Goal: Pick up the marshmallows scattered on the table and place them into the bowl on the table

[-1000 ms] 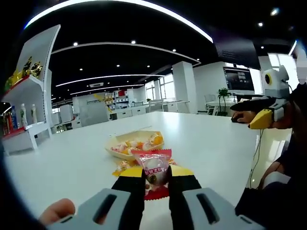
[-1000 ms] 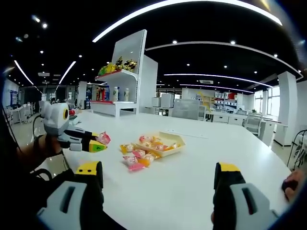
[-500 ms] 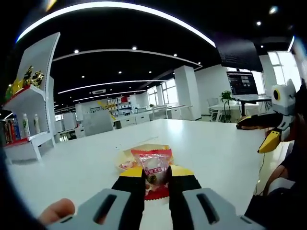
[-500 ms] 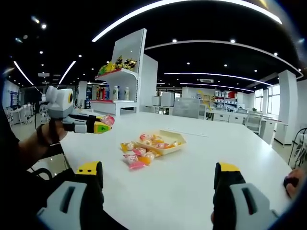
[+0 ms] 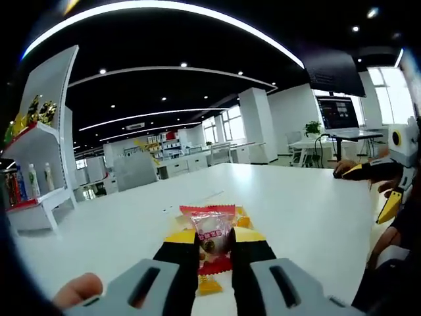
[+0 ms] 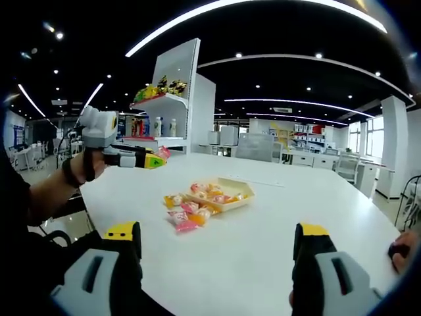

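Left hand-held gripper was clamped on a pink-wrapped marshmallow, held above the white worktop. Right hand-held gripper had jaws wide apart, empty. Bowl held sweets; loose marshmallows lay just beside it.

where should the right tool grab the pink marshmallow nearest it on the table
Probably across the puffed middle of the pink marshmallow, coming down from above. It lies flat on the table at the near edge of the pile, so its near side is clear, and the crimped ends look too thin for the open right tool.
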`<action>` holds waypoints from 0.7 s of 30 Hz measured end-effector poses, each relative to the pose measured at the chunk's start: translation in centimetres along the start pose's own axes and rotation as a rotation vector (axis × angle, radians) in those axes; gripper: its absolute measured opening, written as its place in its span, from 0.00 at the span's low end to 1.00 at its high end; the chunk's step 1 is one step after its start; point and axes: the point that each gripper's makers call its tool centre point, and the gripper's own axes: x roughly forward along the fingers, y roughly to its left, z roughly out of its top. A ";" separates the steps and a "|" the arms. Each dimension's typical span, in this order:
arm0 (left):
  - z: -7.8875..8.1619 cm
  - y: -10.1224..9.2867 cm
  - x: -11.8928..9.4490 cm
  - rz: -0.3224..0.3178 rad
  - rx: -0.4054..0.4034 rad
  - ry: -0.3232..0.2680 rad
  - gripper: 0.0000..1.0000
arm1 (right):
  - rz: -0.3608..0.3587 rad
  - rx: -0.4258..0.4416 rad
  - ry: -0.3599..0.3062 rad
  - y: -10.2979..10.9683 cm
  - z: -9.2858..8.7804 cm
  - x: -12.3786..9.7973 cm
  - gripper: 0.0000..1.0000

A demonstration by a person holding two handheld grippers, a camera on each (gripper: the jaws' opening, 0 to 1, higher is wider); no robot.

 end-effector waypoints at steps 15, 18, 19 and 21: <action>2.0 3.2 5.0 0.007 -0.024 -0.005 0.18 | 0.008 0.003 0.009 0.6 -0.5 0.4 0.93; 1.2 3.6 6.2 -0.009 -0.086 -0.003 0.18 | 0.011 -0.001 0.014 0.7 -0.5 0.4 0.93; 1.0 3.8 6.6 -0.011 -0.085 -0.010 0.18 | 0.011 -0.002 0.013 0.7 -0.6 0.4 0.93; 0.6 4.0 6.7 0.026 -0.041 -0.022 0.18 | 0.007 0.002 0.018 0.6 -0.7 0.3 0.93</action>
